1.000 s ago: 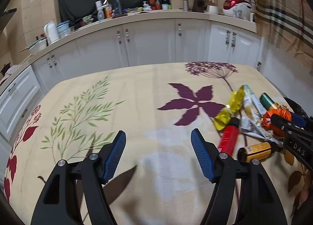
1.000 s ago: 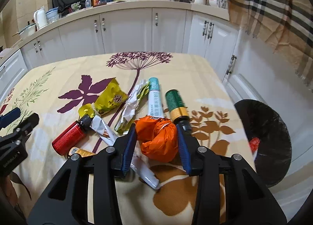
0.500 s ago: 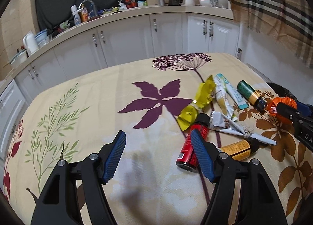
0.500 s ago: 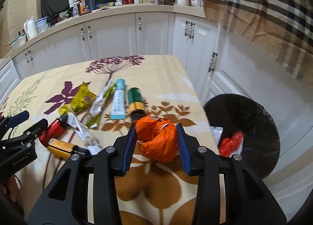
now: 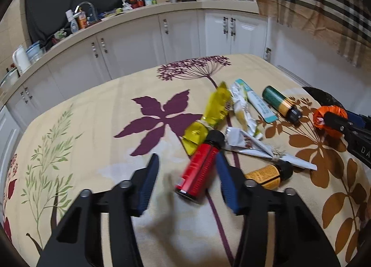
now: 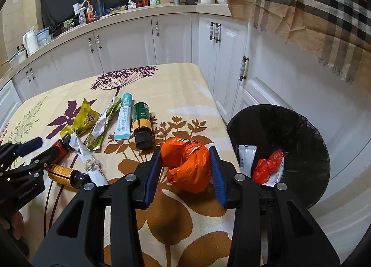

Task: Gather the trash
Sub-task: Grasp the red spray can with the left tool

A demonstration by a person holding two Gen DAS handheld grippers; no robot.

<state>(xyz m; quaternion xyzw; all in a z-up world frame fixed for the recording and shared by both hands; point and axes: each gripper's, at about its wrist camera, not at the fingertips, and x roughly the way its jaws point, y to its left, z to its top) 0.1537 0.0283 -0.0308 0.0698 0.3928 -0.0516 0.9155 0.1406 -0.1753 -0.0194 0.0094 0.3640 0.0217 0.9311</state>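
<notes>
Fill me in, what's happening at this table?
A person with a claw in each hand is clearing trash off the table. The right claw grips an orange bag, close to the black bin beside the table. The left claw is closing around a red bottle but its pads aren't pressing on it yet. Wrappers, a tube and two more bottles remain.

Both the left gripper (image 5: 185, 175) and the right gripper (image 6: 185, 170) have black plastic frames, silver screws and ribbed blue fingers (image 6: 151, 174).
</notes>
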